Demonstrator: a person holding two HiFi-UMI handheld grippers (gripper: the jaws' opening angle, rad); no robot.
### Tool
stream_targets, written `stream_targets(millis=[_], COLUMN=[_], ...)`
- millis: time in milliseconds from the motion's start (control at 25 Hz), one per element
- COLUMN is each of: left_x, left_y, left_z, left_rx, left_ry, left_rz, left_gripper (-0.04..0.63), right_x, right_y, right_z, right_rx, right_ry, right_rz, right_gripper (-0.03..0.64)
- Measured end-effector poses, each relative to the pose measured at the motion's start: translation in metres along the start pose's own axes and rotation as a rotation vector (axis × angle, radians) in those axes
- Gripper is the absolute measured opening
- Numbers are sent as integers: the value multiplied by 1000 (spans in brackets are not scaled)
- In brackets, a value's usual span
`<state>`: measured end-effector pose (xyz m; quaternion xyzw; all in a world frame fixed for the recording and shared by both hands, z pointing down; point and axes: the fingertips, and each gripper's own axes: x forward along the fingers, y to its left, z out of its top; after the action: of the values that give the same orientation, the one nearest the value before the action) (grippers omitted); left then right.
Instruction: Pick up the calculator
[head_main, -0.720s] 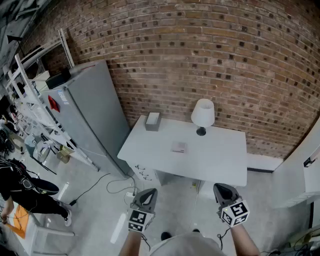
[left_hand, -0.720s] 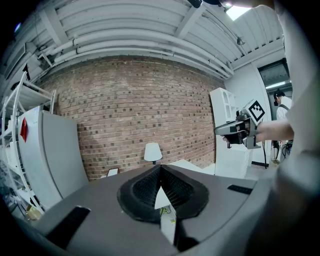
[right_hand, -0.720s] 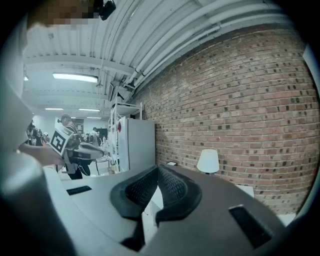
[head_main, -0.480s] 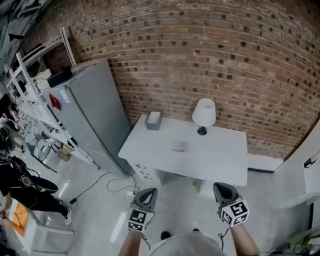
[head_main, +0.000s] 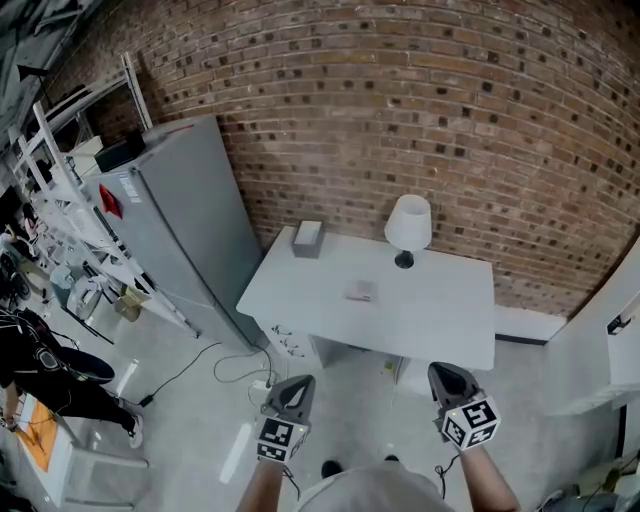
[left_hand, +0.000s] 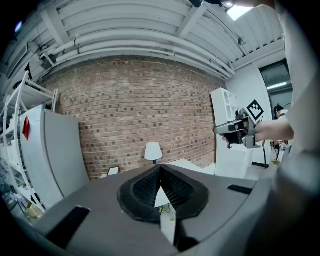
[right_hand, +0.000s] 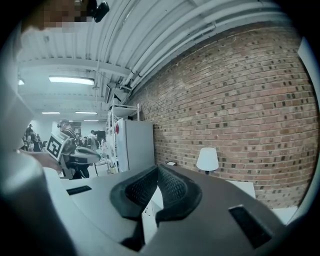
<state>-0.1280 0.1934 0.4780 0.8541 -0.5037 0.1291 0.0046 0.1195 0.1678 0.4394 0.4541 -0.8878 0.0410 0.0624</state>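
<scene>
The calculator (head_main: 359, 292) is a small grey slab lying flat near the middle of the white table (head_main: 440, 330), well ahead of both grippers. My left gripper (head_main: 297, 383) hangs over the floor short of the table's front edge, its jaws shut with nothing between them. The right gripper (head_main: 445, 375) is level with it to the right, also shut and empty. In the left gripper view the jaw tips (left_hand: 160, 167) meet, and the right gripper (left_hand: 235, 131) shows off to the side. The right gripper view shows its own tips (right_hand: 157, 167) closed.
A white lamp (head_main: 407, 228) stands at the table's back edge and a grey box (head_main: 306, 239) at its back left corner. A grey fridge (head_main: 180, 230) stands left of the table, metal shelving (head_main: 60, 200) beyond it. A brick wall (head_main: 420, 120) runs behind. Cables (head_main: 215, 365) lie on the floor.
</scene>
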Motion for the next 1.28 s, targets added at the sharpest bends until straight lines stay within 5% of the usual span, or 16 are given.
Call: stream_targets(millis=[600, 880, 1160, 1280], left_x=[1, -1, -5, -7], left_y=[8, 16, 35, 40], left_z=[-24, -43, -56, -63], left_rx=[-126, -205, -295, -303], left_ry=[25, 42, 33, 43], left_rz=[-68, -111, -136, -147], left_gripper=[64, 169, 355, 365], right_x=[6, 13, 23, 26], right_y=[24, 45, 63, 69], right_z=[-18, -31, -36, -40], right_rx=[30, 44, 44, 50], right_ry=[51, 75, 90, 103], right_rz=[-7, -9, -32, -51], right_gripper=[12, 12, 12, 12])
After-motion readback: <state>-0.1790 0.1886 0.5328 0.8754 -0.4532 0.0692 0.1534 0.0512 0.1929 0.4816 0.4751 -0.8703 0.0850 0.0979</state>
